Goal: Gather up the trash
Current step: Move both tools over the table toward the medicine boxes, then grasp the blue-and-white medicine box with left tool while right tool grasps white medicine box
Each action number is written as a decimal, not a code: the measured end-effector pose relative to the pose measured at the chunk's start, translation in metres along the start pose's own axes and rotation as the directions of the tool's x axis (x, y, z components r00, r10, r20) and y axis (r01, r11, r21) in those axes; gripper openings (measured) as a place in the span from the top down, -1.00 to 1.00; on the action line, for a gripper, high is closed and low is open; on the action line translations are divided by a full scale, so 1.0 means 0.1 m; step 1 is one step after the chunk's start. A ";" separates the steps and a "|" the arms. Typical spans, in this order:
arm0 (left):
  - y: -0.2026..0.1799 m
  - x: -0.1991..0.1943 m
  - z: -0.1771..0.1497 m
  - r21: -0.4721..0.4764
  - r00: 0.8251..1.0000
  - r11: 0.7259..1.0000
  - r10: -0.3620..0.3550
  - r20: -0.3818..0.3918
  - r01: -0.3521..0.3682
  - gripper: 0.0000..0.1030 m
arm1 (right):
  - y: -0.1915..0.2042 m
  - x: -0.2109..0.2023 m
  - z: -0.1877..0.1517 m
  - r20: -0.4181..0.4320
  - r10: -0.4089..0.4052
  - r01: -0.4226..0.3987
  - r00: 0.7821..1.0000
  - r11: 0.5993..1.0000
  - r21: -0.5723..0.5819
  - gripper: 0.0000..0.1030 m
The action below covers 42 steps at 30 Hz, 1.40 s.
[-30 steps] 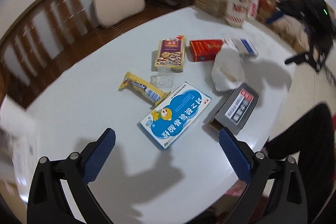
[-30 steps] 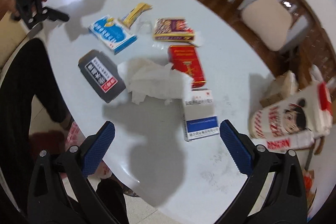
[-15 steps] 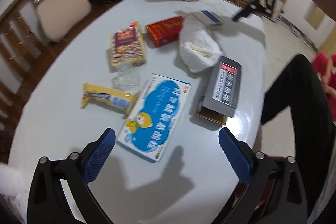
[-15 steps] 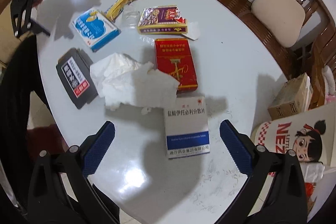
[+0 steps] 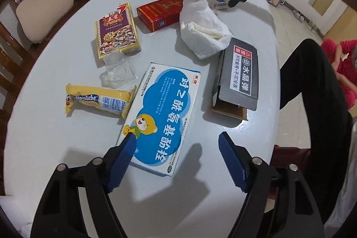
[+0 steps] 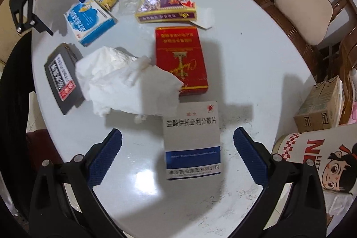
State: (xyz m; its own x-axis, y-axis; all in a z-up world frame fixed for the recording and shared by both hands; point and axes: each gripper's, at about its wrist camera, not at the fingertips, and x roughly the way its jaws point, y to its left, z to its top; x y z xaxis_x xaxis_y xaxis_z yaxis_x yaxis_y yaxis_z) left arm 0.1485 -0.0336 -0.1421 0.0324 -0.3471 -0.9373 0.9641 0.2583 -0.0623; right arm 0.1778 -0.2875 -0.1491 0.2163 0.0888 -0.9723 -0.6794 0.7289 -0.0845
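Note:
Trash lies on a white round table [image 5: 55, 148]. My left gripper [image 5: 177, 150] is open, low over the near end of a blue-and-white medicine box [image 5: 160, 113]. Around it lie a yellow snack wrapper [image 5: 98, 100], clear plastic [image 5: 118, 71], a purple-and-yellow box [image 5: 117, 30], a red box [image 5: 161, 11], crumpled white tissue [image 5: 203, 28] and a dark grey box [image 5: 239, 75]. My right gripper [image 6: 177, 147] is open over a white-and-blue medicine box [image 6: 191, 137], with the tissue [image 6: 125, 81] and the red box [image 6: 180, 57] just beyond.
A large Nezha-print cup [image 6: 316, 162] and cardboard boxes [image 6: 319, 104] stand by the table's far side. Wooden chairs with a beige cushion [image 6: 303, 8] ring the table. A person's black-clad legs [image 5: 312, 104] are at the table's edge.
Both grippers have moved down and in toward the table: the left onto the blue-and-white box, the right over the white-and-blue box. Both stay open.

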 end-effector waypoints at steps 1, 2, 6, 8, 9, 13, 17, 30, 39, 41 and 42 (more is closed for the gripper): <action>0.01 0.01 0.00 0.004 1.000 1.000 0.004 -0.003 -0.004 -0.43 | -0.03 0.03 0.00 -0.007 -0.004 0.004 1.000 1.000 0.009 -0.90; 0.02 0.02 0.00 0.005 1.000 1.000 0.006 -0.006 -0.006 -0.43 | -0.07 0.06 0.00 -0.014 0.003 -0.003 1.000 1.000 0.019 -0.90; 0.08 0.04 0.02 -0.002 1.000 1.000 -0.006 0.000 0.006 -0.43 | -0.12 0.16 0.00 -0.031 0.030 -0.029 0.999 0.999 0.024 -0.90; 0.10 0.03 0.03 -0.002 1.000 1.000 -0.009 -0.001 0.009 -0.43 | -0.14 0.20 0.00 -0.037 0.051 -0.050 0.998 0.998 0.029 -0.90; 0.11 0.04 0.04 0.004 1.000 1.000 0.003 -0.007 -0.003 -0.43 | -0.14 0.22 0.00 -0.042 0.045 -0.044 0.998 0.999 0.025 -0.90; 0.19 0.01 0.05 -0.009 0.999 0.999 0.033 0.000 -0.033 -0.43 | -0.17 0.25 0.03 -0.028 0.047 -0.046 0.999 0.999 0.023 -0.90; 0.19 0.16 0.06 0.024 0.997 0.999 0.046 -0.059 -0.045 -0.43 | -0.18 0.30 0.04 -0.041 0.047 -0.046 0.998 0.999 0.016 -0.90; 0.27 0.23 0.16 0.033 0.996 0.999 0.044 -0.073 -0.042 -0.23 | -0.26 0.53 0.12 -0.062 0.053 -0.052 0.997 0.998 0.020 -0.90; 0.32 0.23 0.21 0.035 0.996 0.998 0.047 -0.075 -0.045 -0.20 | -0.23 0.56 0.13 -0.064 0.072 -0.072 0.995 0.997 0.009 -0.66; 0.31 0.22 0.22 0.035 0.996 0.998 0.048 -0.075 -0.046 -0.20 | -0.21 0.54 0.12 -0.064 0.089 -0.088 0.994 0.996 0.016 -0.54; 0.32 0.22 0.24 0.034 0.996 0.998 0.049 -0.074 -0.046 -0.20 | -0.19 0.53 0.12 -0.063 0.091 -0.090 0.994 0.996 0.015 -0.51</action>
State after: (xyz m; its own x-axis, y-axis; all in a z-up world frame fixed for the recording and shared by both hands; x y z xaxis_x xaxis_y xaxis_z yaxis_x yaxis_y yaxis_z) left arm 0.1860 -0.0544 -0.1570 0.0597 -0.2665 -0.9620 0.9699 0.2432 -0.0071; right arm 0.2107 -0.2888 -0.1964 0.1091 0.1118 -0.9877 -0.6856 0.7280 0.0066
